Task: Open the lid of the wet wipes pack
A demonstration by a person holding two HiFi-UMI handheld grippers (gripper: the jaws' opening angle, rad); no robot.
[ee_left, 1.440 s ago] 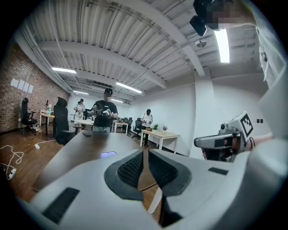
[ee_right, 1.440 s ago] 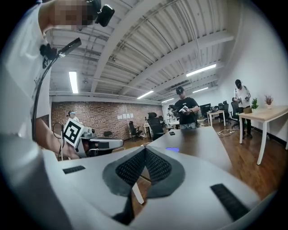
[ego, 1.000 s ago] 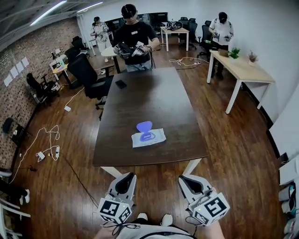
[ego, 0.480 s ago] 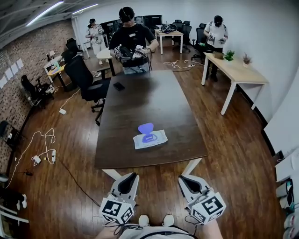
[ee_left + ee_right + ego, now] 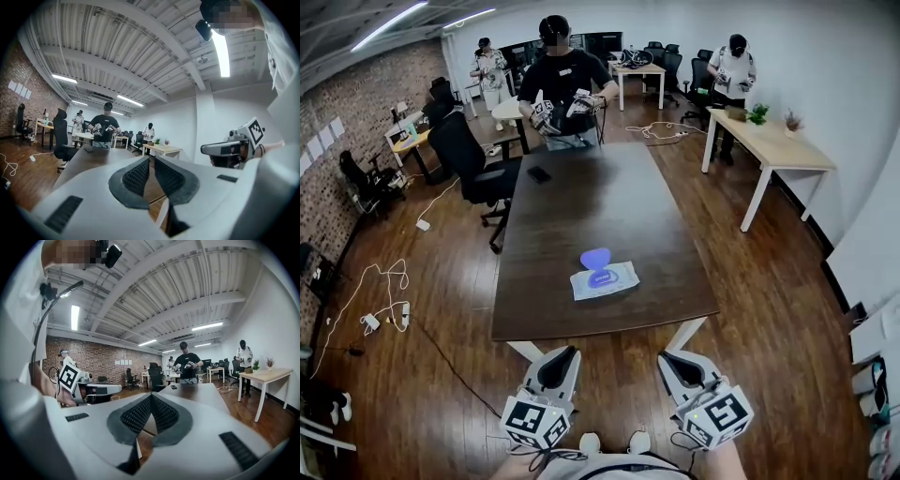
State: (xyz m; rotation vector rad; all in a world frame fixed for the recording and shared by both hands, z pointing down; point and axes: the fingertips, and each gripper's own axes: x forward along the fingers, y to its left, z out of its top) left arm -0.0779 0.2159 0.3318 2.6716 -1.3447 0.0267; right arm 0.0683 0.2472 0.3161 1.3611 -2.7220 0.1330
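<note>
Both shut and empty, left hand-held gripper (image 5: 557, 356) and right hand-held gripper (image 5: 674, 359) hung short of the dark wooden worktop (image 5: 581, 187); the flat pale-blue wet wipes pack (image 5: 605, 280) lay ahead near its front edge, about midway between them, long axis crosswise, purple oval lid (image 5: 596, 257) on far side.

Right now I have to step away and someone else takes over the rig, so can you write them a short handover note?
Left hand-held gripper: jaws shut, empty, held short of the table's near edge.
Right hand-held gripper: jaws shut, empty, alongside the left one.
Wet wipes pack: lies flat on the table near its front edge; neither gripper touches it.
Lid: the blue flap appears flipped open at the pack's far side.
Done: the lid looks open.
Left: probably nothing, but the pack is small in the head view, so confirm from closer.
</note>
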